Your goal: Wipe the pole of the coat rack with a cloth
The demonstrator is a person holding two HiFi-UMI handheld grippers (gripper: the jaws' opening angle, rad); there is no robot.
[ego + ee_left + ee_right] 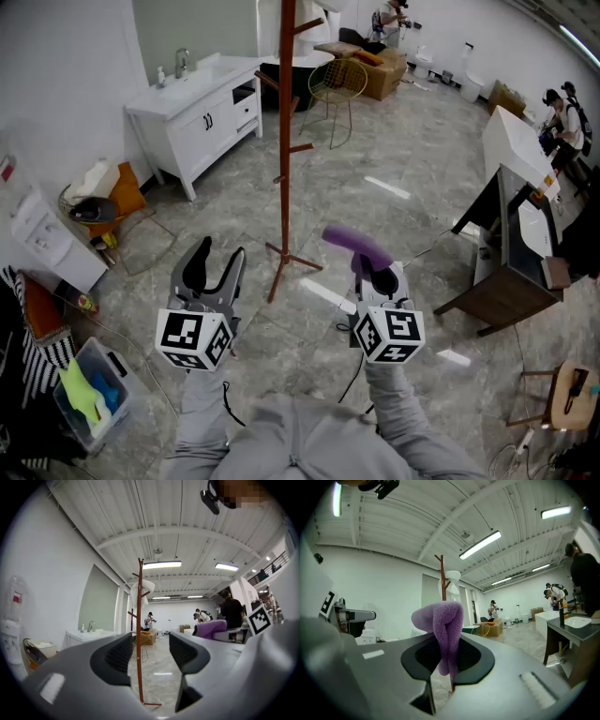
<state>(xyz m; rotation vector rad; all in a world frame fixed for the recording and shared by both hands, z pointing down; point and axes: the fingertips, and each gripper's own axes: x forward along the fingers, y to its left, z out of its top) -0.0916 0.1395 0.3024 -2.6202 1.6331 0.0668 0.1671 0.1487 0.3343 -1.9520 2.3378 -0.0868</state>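
The coat rack's reddish-brown pole [286, 122] stands upright on the marble floor ahead of me, with short pegs and splayed feet. In the left gripper view the pole [139, 630] shows through the gap between the jaws, still well away. My left gripper [216, 267] is open and holds nothing. My right gripper [372, 270] is shut on a purple cloth [356, 246], which sticks up and leftward above its jaws. In the right gripper view the cloth [443, 632] hides most of the pole [442, 576]; only its top shows.
A white sink cabinet [202, 108] stands at the back left, with a wire chair [337, 84] behind the rack. A dark desk [511, 248] is on the right. A bin of cloths [89, 394] sits near my left. People stand at the far right [562, 117].
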